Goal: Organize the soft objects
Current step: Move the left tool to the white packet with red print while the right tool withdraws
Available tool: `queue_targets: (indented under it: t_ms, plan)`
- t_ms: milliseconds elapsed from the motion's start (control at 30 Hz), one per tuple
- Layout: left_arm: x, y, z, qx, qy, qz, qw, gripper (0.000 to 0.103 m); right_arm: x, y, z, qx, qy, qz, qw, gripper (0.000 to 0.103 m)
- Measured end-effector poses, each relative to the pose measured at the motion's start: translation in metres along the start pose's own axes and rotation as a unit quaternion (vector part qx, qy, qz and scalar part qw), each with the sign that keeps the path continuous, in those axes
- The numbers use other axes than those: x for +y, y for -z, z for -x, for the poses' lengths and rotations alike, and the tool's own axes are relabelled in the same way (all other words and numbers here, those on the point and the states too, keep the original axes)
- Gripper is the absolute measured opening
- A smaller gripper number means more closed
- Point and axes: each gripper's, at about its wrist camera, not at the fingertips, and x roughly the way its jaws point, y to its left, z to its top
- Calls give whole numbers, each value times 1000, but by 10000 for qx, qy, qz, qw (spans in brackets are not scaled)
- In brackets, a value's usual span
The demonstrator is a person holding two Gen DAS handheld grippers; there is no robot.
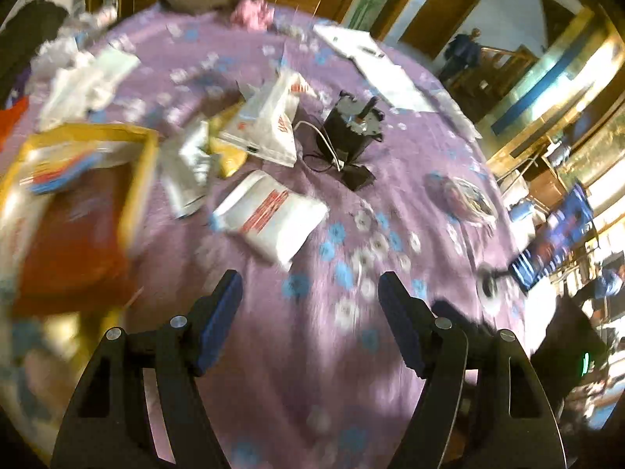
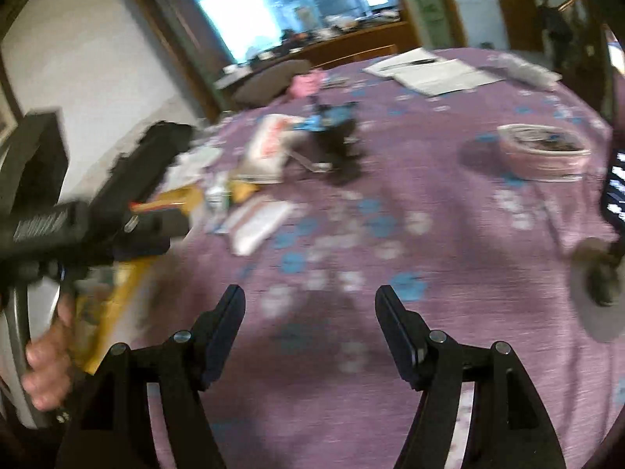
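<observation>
Both views blurred by motion. Left gripper (image 1: 310,293) hanging above the near part of the table (image 1: 312,371), jaws spread wide and holding nothing; blue pads (image 1: 218,320) facing each other over the purple flowered cloth. Right gripper (image 2: 310,305) likewise spread and empty, over the near middle of the table (image 2: 449,273).

Toward the left edge, a yellow-rimmed box (image 1: 142,179) with a red floor, something flat and blue-red lying in its far end. Just beside its right rim, a silver foil pouch (image 1: 185,168) and a yellow packet (image 1: 230,156), touching. Closest soft item to the left gripper: a white packet with red print (image 1: 269,219), flat on the cloth, right of the box and apart from it. Behind it, a larger white bag with red lettering (image 1: 269,117), partly over the yellow packet.

Near the middle, a black device (image 1: 347,129) with a white cable, upright. Right of it, near the right edge, a round clear container (image 2: 543,152), contents probably pinkish but too smeared to name. White papers (image 1: 375,66) at the far right edge; a pink bundle (image 1: 252,11) at the far edge.

In the right wrist view, the left gripper's black body at the left, gripped by a hand (image 2: 47,363).
</observation>
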Motion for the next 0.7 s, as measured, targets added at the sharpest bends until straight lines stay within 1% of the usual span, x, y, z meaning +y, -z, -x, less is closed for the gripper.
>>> queue_targets:
  t_ms: [33, 100, 133, 167, 200, 233, 333, 367, 400, 433, 533, 567, 633, 667, 700]
  plan:
    - [-2, -9, -11, 69, -18, 76, 9999, 73, -4, 1, -1, 45, 83, -16, 10000, 69]
    - [-2, -25, -29, 148, -361, 211, 9990, 73, -9, 1, 1, 16, -149, -143, 9998, 69]
    - [2, -35, -39, 144, -702, 310, 9969, 73, -8, 1, 2, -25, -130, -117, 9998, 69]
    - [6, -40, -45, 136, -933, 466, 9945, 73, -6, 2, 3, -36, -42, -60, 10000, 69]
    - [10, -45, -50, 111, -1040, 661, 9923, 73, -4, 3, 3, -31, -15, -9, 10000, 69]
    - [11, -49, -56, 92, -1113, 757, 9909, 73, -1, 3, 3, -31, -31, 56, 10000, 69]
    - [10, -57, -87, 421, -1383, 658, 9873, 74, 2, 4, 2, -41, 13, 187, 9998, 69]
    - [5, -58, -87, 302, -1507, 563, 9865, 74, 1, 3, 2, -53, 35, 154, 9999, 69]
    - [3, -56, -90, 351, -1571, 488, 9858, 74, -1, 2, 1, -40, 8, 123, 9999, 69]
    - [-1, -52, -90, 318, -1645, 347, 9853, 74, -3, 2, 1, -17, -32, 86, 10000, 69]
    - [-6, -27, -80, 249, -1600, -13, 9868, 74, -9, 0, -1, -14, -69, -87, 9999, 69]
    - [-7, -14, -73, 201, -1460, -194, 9889, 74, -11, 0, -1, -6, -101, -121, 9999, 69]
    - [-5, 3, -61, 166, -1123, -370, 9928, 74, -10, -1, -1, -17, -89, -132, 9999, 69]
    - [-2, 11, -54, 167, -965, -356, 9946, 74, -9, 0, 0, -23, -87, -117, 9999, 69]
    - [0, 15, -49, 184, -920, -284, 9952, 74, -7, 0, 0, -26, -87, -88, 9999, 69]
